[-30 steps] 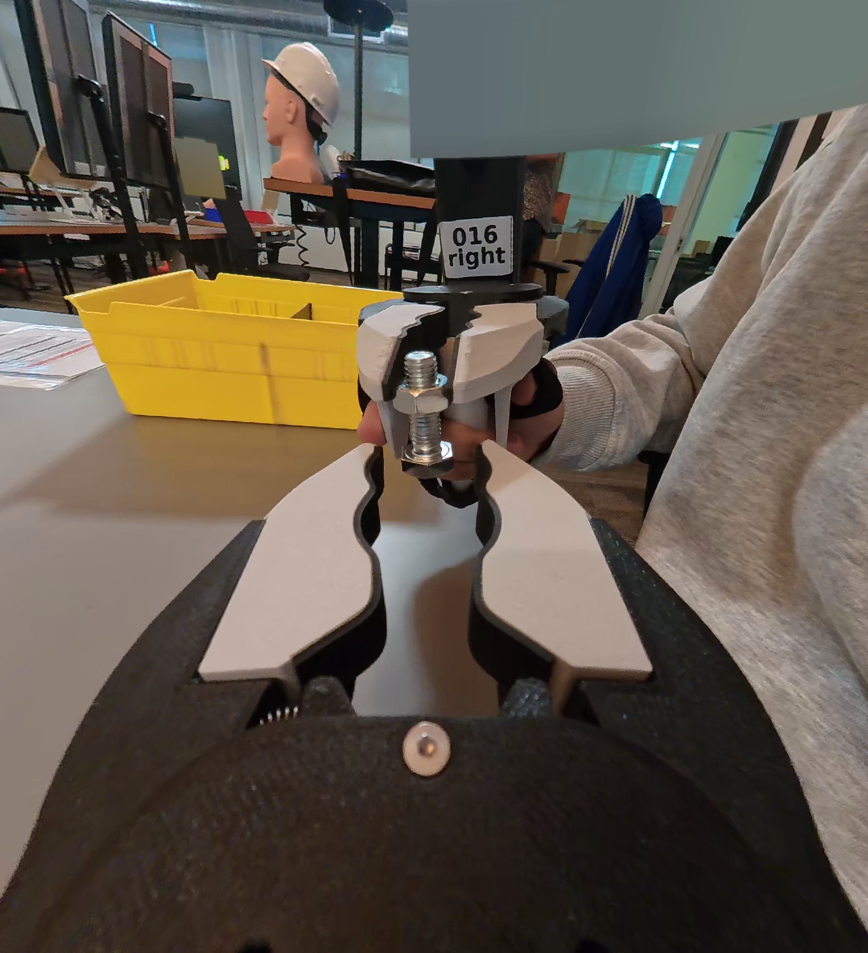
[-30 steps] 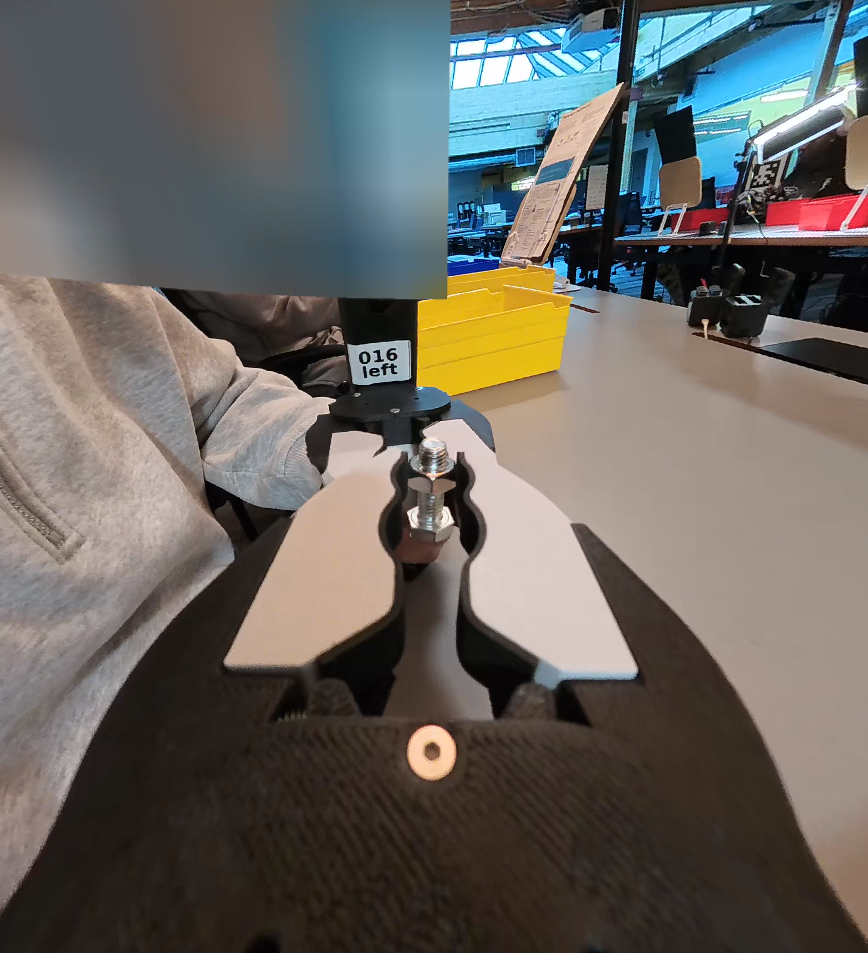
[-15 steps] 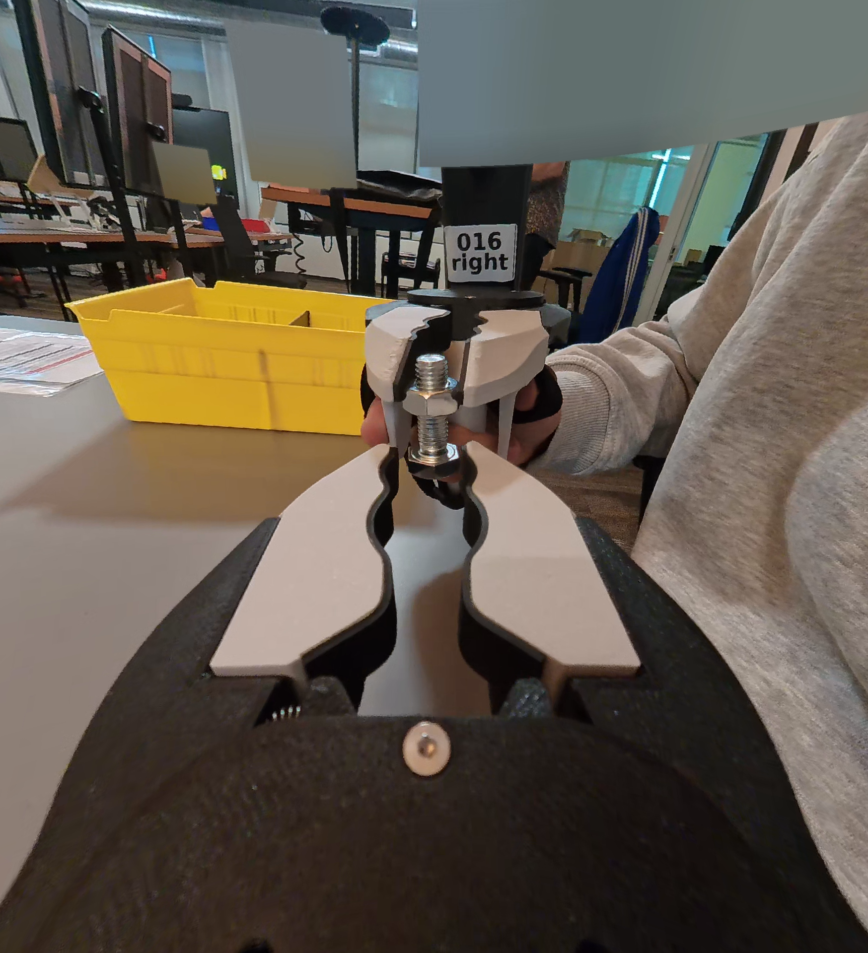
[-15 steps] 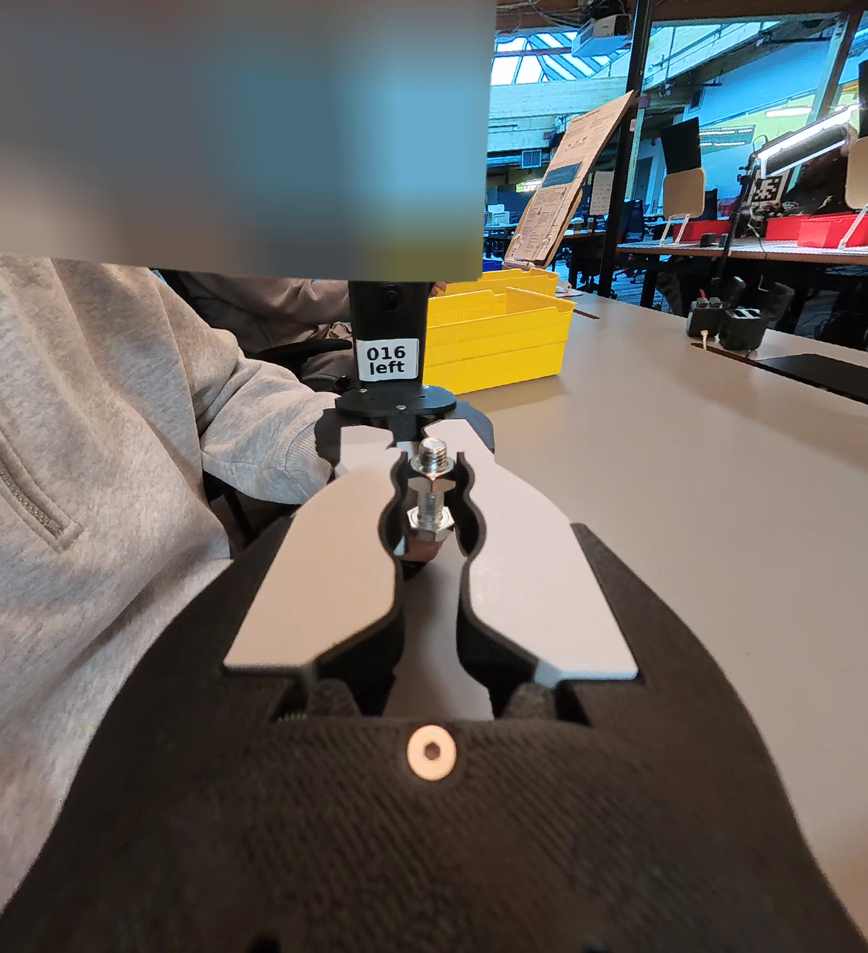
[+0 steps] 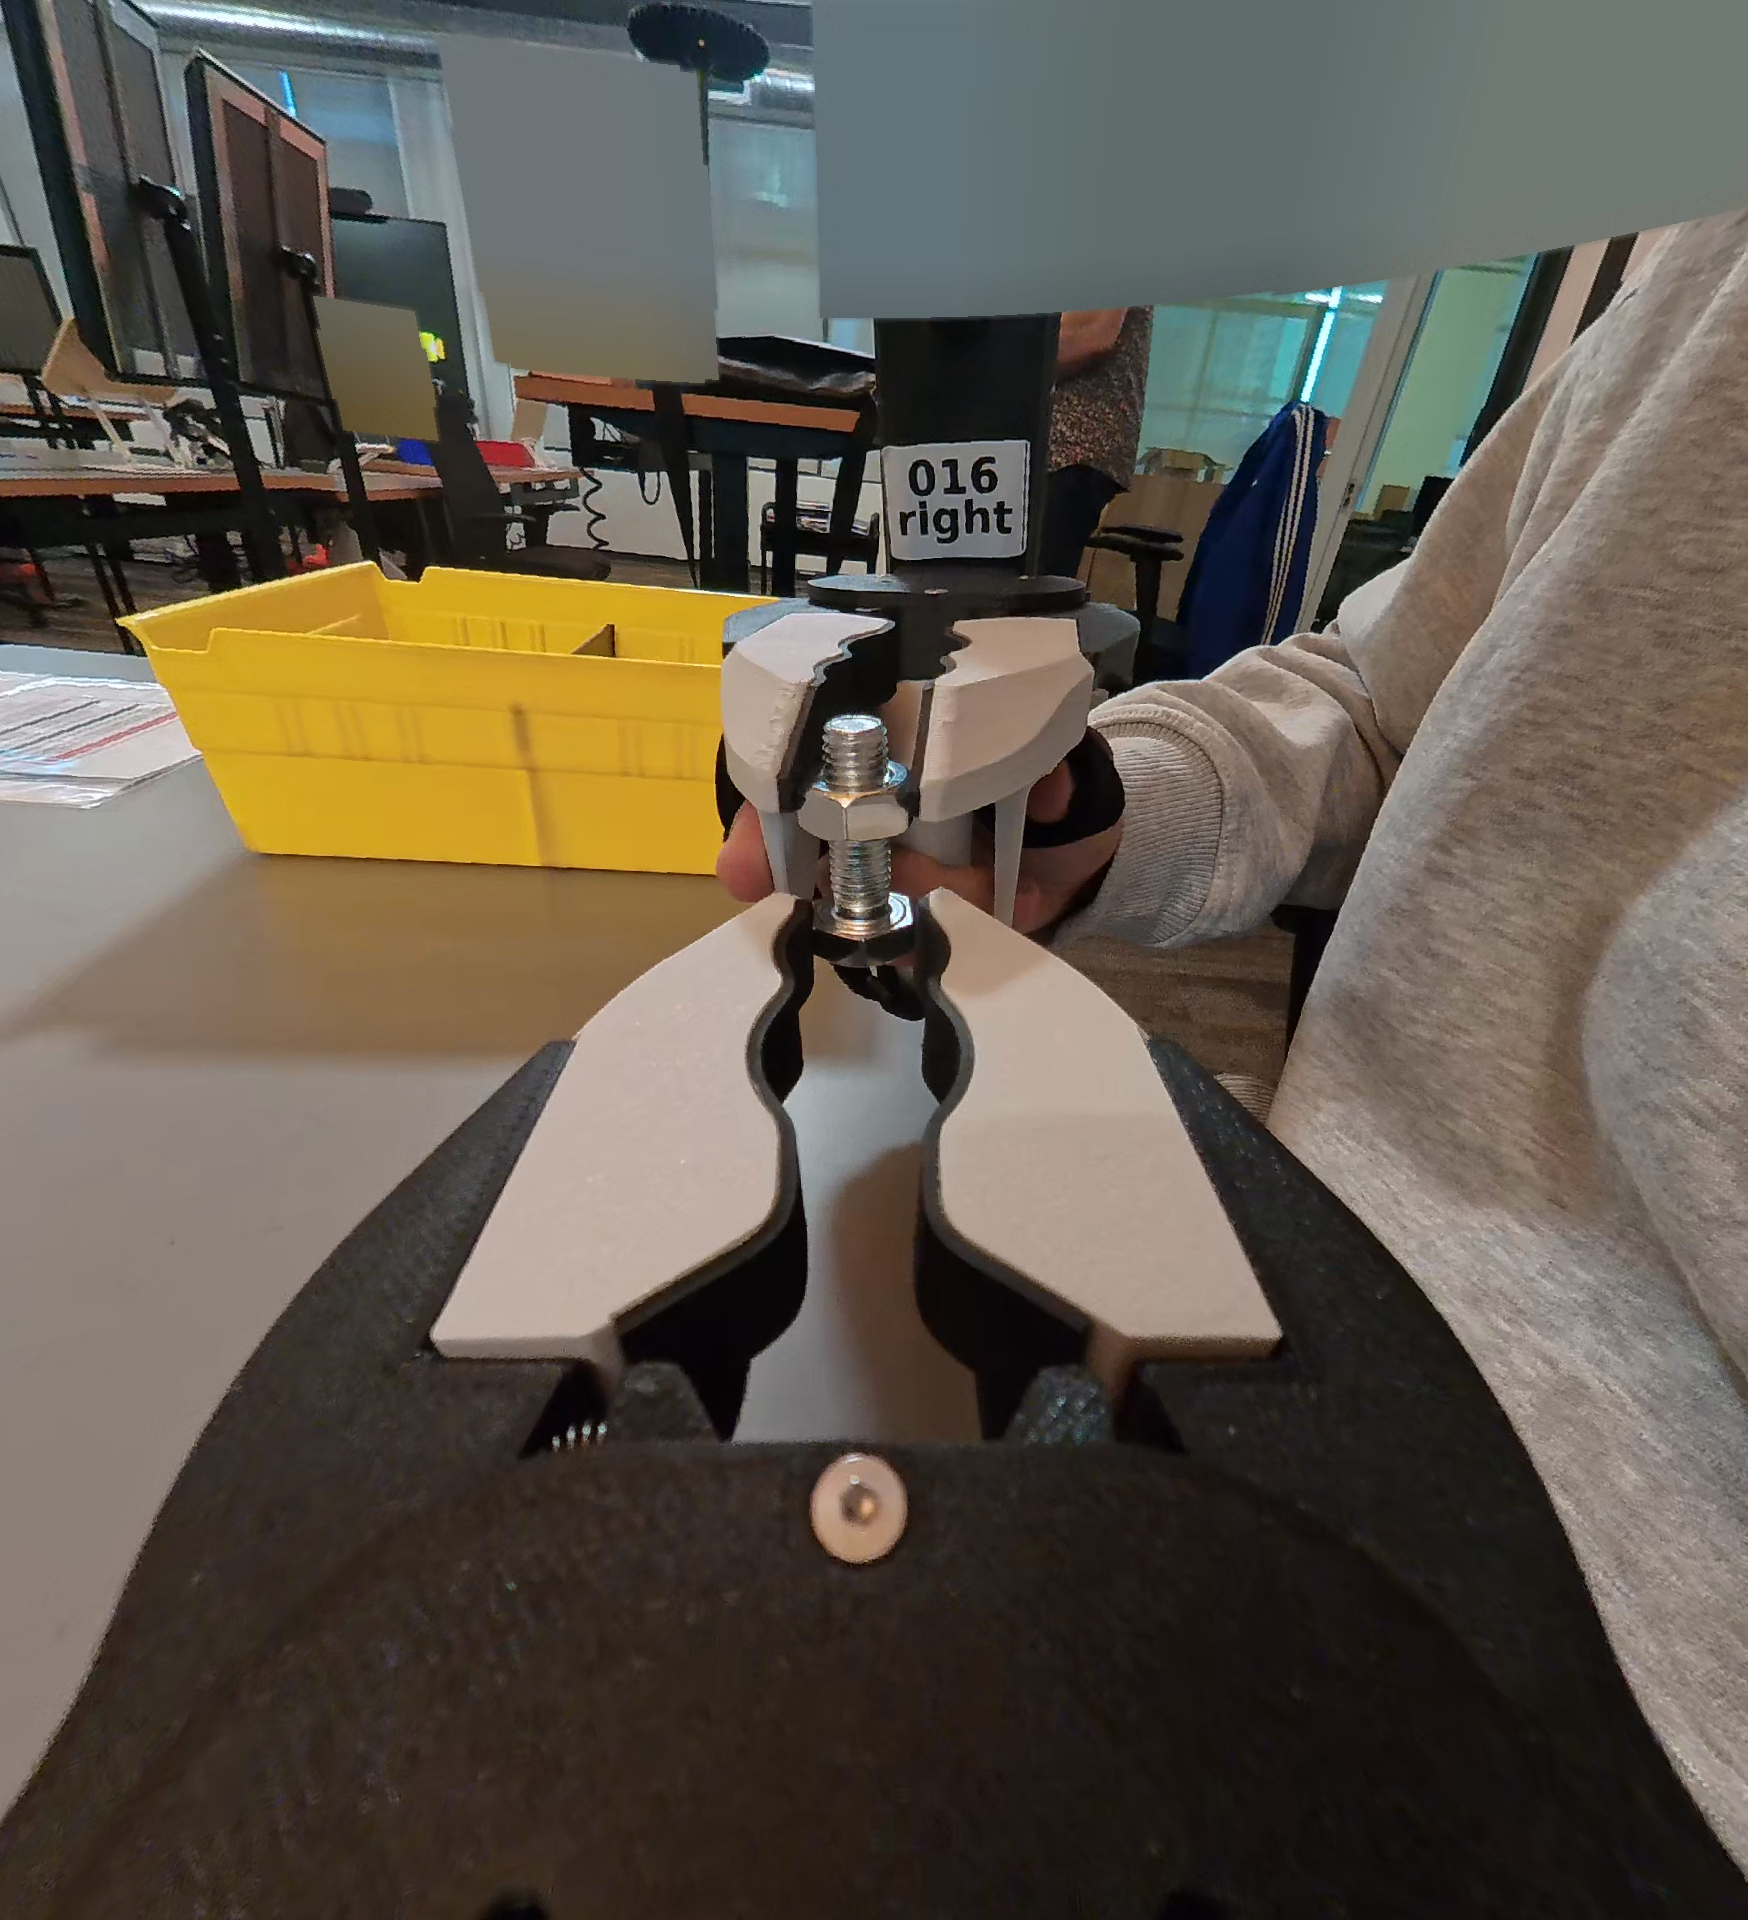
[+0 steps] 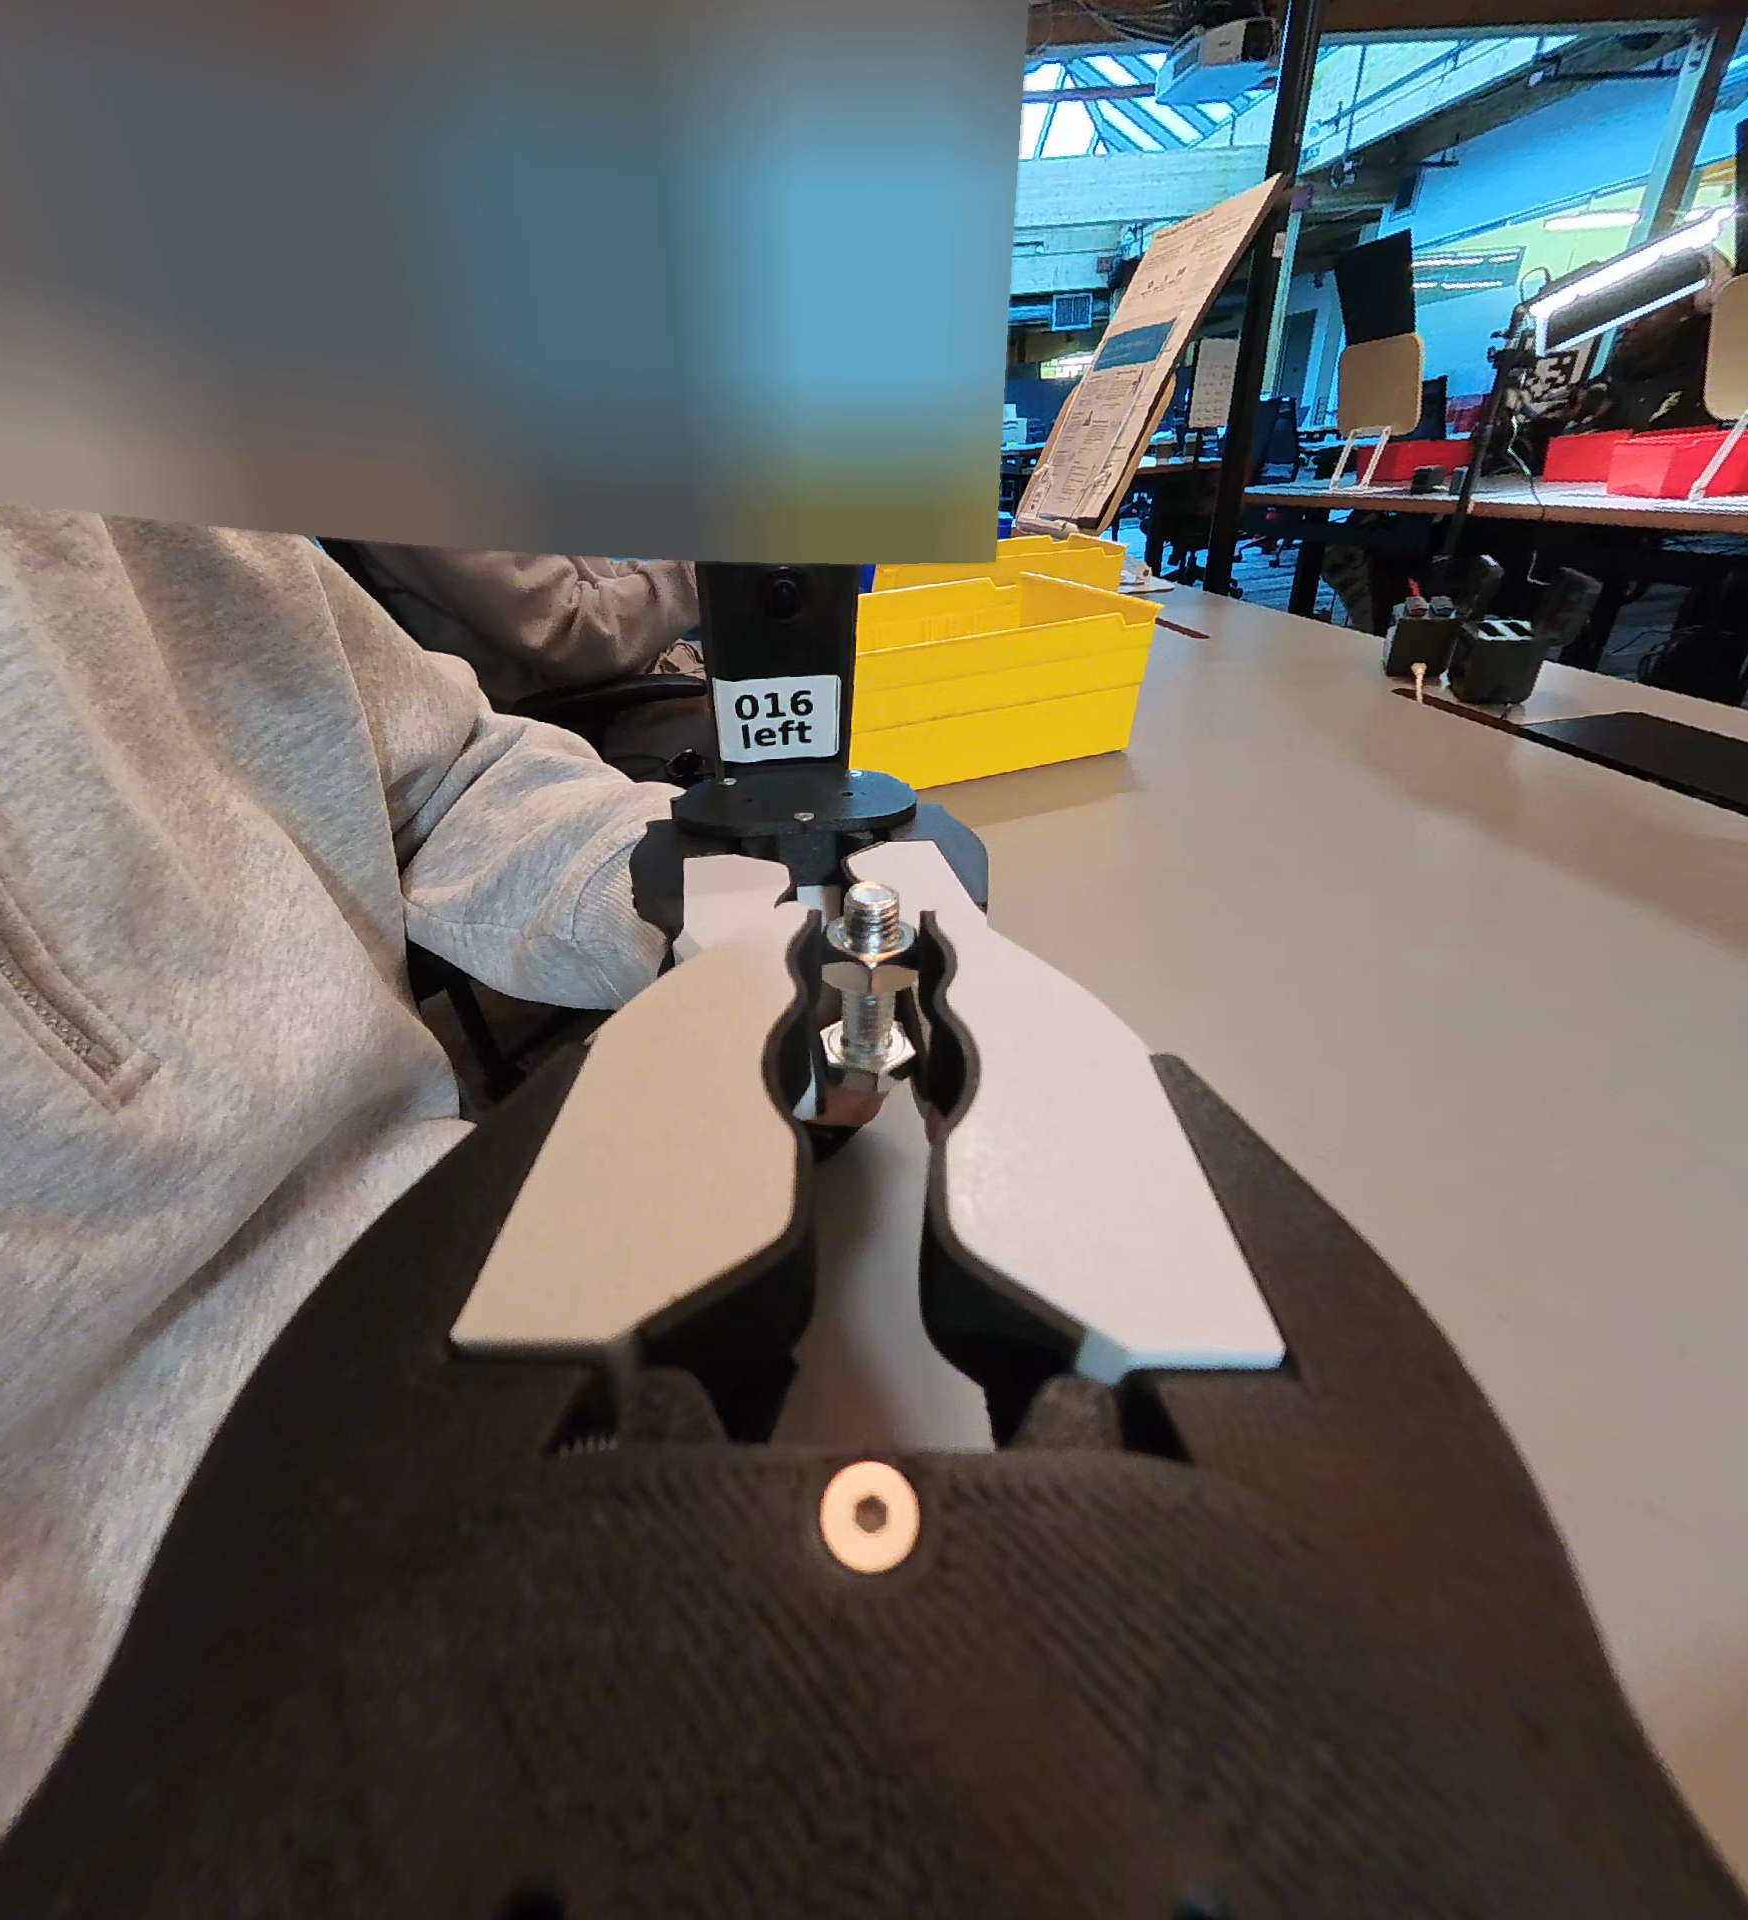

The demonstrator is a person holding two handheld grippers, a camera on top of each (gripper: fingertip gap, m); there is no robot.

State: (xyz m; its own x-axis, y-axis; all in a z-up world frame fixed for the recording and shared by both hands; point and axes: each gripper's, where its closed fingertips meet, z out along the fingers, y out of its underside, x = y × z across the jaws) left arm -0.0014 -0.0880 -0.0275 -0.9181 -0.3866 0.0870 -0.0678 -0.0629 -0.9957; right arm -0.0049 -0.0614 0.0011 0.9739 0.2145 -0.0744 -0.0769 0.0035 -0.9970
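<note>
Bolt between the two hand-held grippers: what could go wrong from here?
The left hand-held gripper pinches the bolt head with just its tips, so a twist could slip it free. The right hand-held gripper clamps the nut near its fingertips; it might cam off.

grey table [image 5: 226,1039]; yellow bin [image 5: 454,769] | papers [image 5: 28,727]

A white sticker [image 5: 956,502] with black print sits on a black post [image 5: 956,384], right of the yellow bin [image 5: 434,727]. A second sticker [image 6: 775,717] sits left of that bin [image 6: 995,675].
</note>
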